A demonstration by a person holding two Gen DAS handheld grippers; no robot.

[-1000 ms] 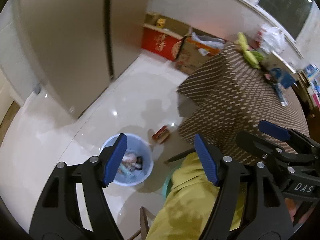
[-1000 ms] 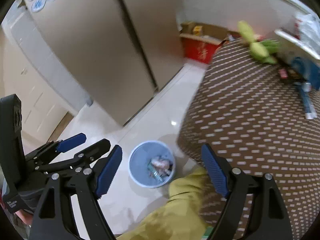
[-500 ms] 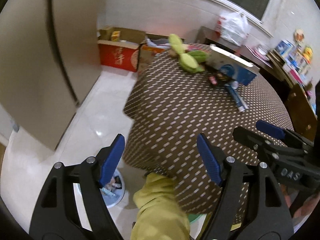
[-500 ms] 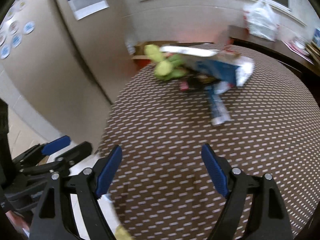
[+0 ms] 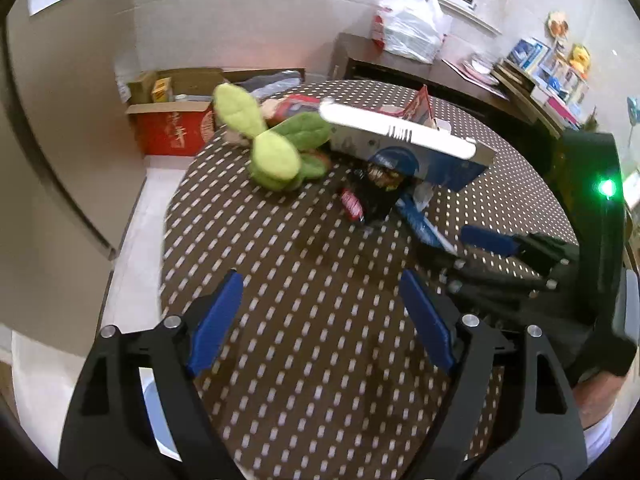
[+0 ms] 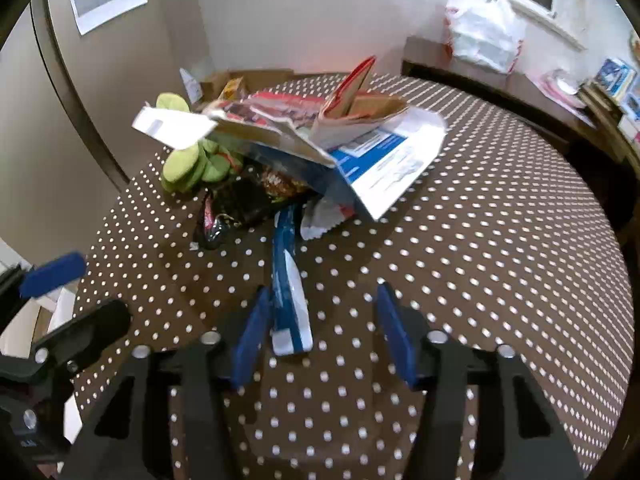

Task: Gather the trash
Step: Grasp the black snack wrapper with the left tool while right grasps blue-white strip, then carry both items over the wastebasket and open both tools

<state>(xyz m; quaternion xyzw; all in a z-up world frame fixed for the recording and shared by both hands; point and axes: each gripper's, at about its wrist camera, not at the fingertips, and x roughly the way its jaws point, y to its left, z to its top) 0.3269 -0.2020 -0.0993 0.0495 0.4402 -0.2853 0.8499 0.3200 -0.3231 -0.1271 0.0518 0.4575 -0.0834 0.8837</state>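
A pile of trash lies on the round brown dotted table [image 6: 500, 240]: a blue and white wrapper [image 6: 289, 292], a black snack packet [image 6: 244, 204], a white torn wrapper [image 6: 320, 220] and a torn blue and white carton [image 6: 384, 160]. My right gripper [image 6: 320, 332] is open, low over the table, with the blue wrapper's near end between its fingers. My left gripper [image 5: 320, 320] is open and empty above the table's left part. The black packet [image 5: 372, 196], the carton [image 5: 404, 148] and the blue wrapper [image 5: 420, 224] also show in the left wrist view.
A green plush toy [image 5: 276, 148] lies beside the pile. A red cardboard box [image 5: 172, 128] stands on the floor behind the table. A white plastic bag [image 6: 484, 36] sits on a dark sideboard [image 6: 500, 84]. A fridge [image 5: 52, 140] stands at the left.
Both grippers swung up from the floor bin to the table top. The right gripper came down around the blue wrapper's end. Both stay open.
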